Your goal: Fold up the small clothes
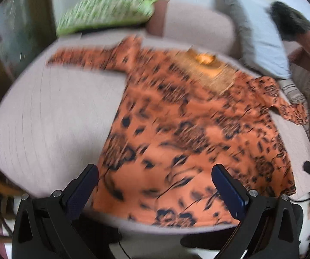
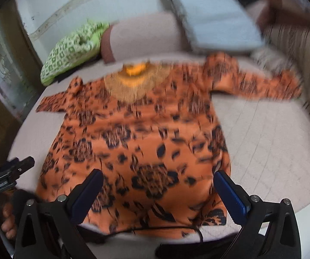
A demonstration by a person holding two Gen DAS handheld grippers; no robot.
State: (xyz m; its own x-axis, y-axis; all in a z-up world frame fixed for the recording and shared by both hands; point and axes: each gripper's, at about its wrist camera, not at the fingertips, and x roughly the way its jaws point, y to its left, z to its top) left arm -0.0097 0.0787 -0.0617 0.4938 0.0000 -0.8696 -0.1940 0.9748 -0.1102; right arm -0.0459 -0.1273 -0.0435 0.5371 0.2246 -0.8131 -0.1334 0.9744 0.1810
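Note:
An orange top with a black floral print [image 1: 176,125] lies spread flat on a pale bed cover, sleeves out to both sides, its gold neck panel [image 1: 209,71] at the far end. It also shows in the right wrist view [image 2: 144,142]. My left gripper [image 1: 155,185] is open and empty, above the hem near the top's left edge. My right gripper [image 2: 158,188] is open and empty, above the hem near the top's right edge. The left gripper's tip shows at the left edge of the right wrist view [image 2: 14,170]. Both views are motion-blurred.
A green patterned pillow [image 1: 105,8] lies at the far left, a beige bolster [image 1: 193,23] behind the neck, and a light blue pillow [image 1: 260,38] at the far right. The bed cover [image 1: 53,118] extends left of the top. A black cable [image 2: 165,229] runs along the near edge.

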